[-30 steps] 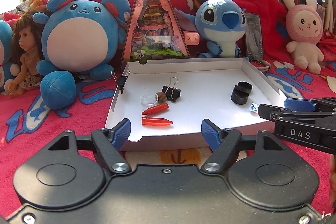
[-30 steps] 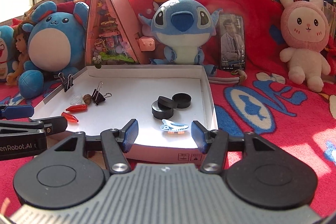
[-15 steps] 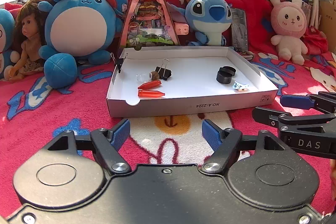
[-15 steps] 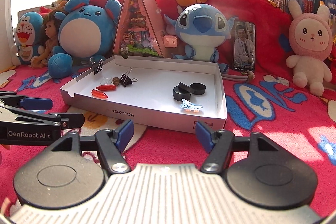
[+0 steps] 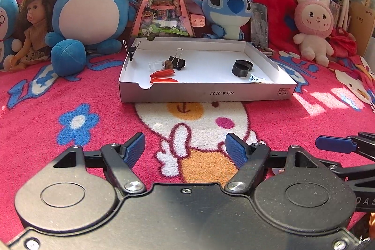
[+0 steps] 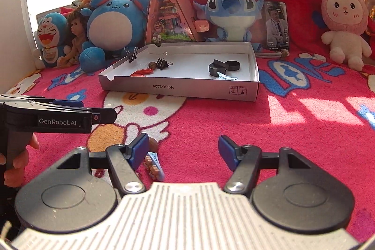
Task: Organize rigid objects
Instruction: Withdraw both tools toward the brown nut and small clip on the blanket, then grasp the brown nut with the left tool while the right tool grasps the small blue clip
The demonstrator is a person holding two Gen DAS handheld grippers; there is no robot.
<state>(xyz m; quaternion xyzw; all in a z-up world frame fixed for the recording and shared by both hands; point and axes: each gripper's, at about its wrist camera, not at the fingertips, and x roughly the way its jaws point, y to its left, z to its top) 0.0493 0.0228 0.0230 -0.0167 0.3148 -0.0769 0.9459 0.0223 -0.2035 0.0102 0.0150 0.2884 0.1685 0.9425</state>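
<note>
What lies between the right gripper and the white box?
In the right wrist view, only bare blanket lies between the open right gripper and the white box; a blue hair clip sits by its left finger.

Black left hand-held gripper (image 5: 185, 148), blue pads, silver screws, right hand-held gripper (image 6: 183, 148) ribbed grey

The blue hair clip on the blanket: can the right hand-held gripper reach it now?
Probably yes. The blue hair clip lies just beside the right hand-held gripper, near its left finger, and the jaws are open with nothing between.
</note>
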